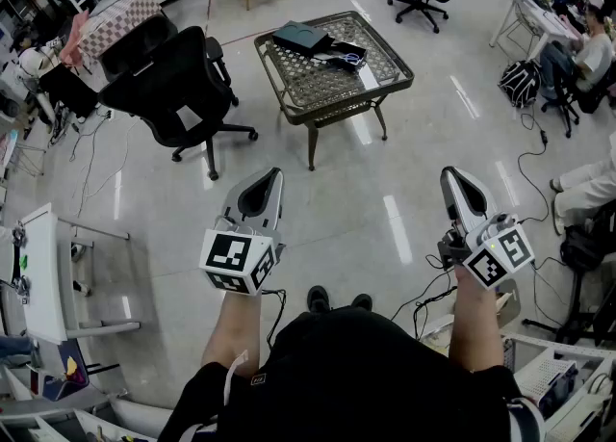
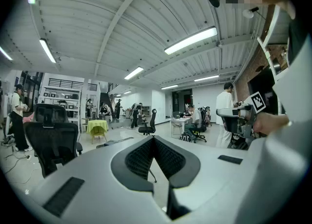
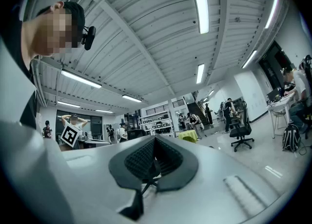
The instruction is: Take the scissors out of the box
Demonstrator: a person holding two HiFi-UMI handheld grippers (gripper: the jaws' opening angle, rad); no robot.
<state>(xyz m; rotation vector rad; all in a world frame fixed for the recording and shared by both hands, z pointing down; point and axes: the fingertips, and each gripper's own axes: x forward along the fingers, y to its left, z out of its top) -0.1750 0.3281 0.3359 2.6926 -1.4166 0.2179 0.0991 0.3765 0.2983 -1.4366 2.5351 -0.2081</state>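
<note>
Chairs, two black swivel office ones (image 1: 173,84), stand at the far left of the pale glossy floor. Next to the right, the left gripper (image 1: 275,176) is held out low in front of the person, its jaws pressed together with nothing between them. Ahead of it, well apart, stands the square wire-mesh metal table (image 1: 322,84). The scissors cannot be picked out at this range and are judged to lie on that table, in or beside the box. They should be light, rigid and hard, with smooth blades that could slip between pads. The safer hold is probably across the handle loops or the pivot, with the blades kept shut. On the tabletop the flat dark rectangular box (image 1: 300,38) sits toward the back left. Just beside it on the right lies a second flat dark piece (image 1: 339,49), perhaps its lid or a tray, and nearer the front is a small pale item (image 1: 366,74). What either dark piece contains is too small to tell. Farthest right, the right gripper (image 1: 450,175) is likewise clamped shut on nothing, far from the table, so the reach has not begun.
</note>
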